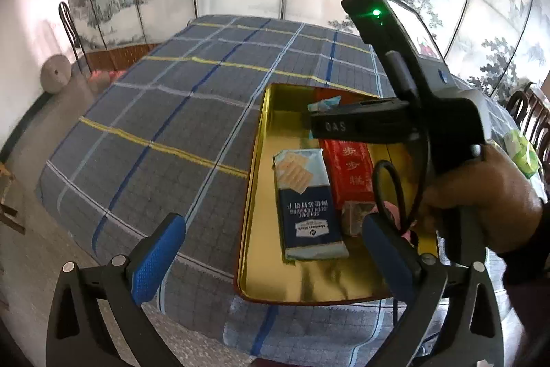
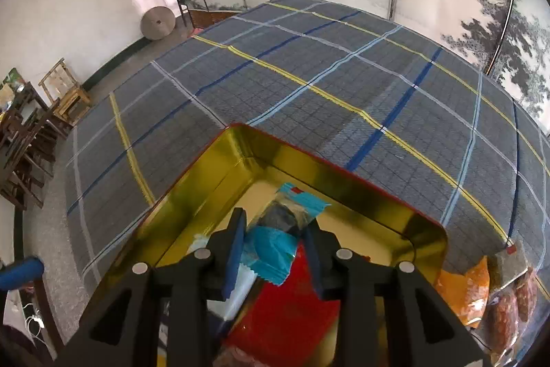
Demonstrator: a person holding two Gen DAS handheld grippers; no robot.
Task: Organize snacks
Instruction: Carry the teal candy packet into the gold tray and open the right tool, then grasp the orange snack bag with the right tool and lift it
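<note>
Crinkly teal snack packet (image 2: 275, 243) between right gripper (image 2: 273, 241) pads, over glossy gold tin (image 2: 426, 231).

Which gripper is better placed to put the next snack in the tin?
Right. The right gripper holds a blue-wrapped snack over the gold tin, ready to drop. The left gripper is open and empty at the tin's near edge.

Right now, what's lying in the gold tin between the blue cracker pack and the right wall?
A long red packet lies there, beside the blue cracker pack, with a small brownish wrapped snack at its near end. The left wrist view shows it inside the gold tin.
</note>
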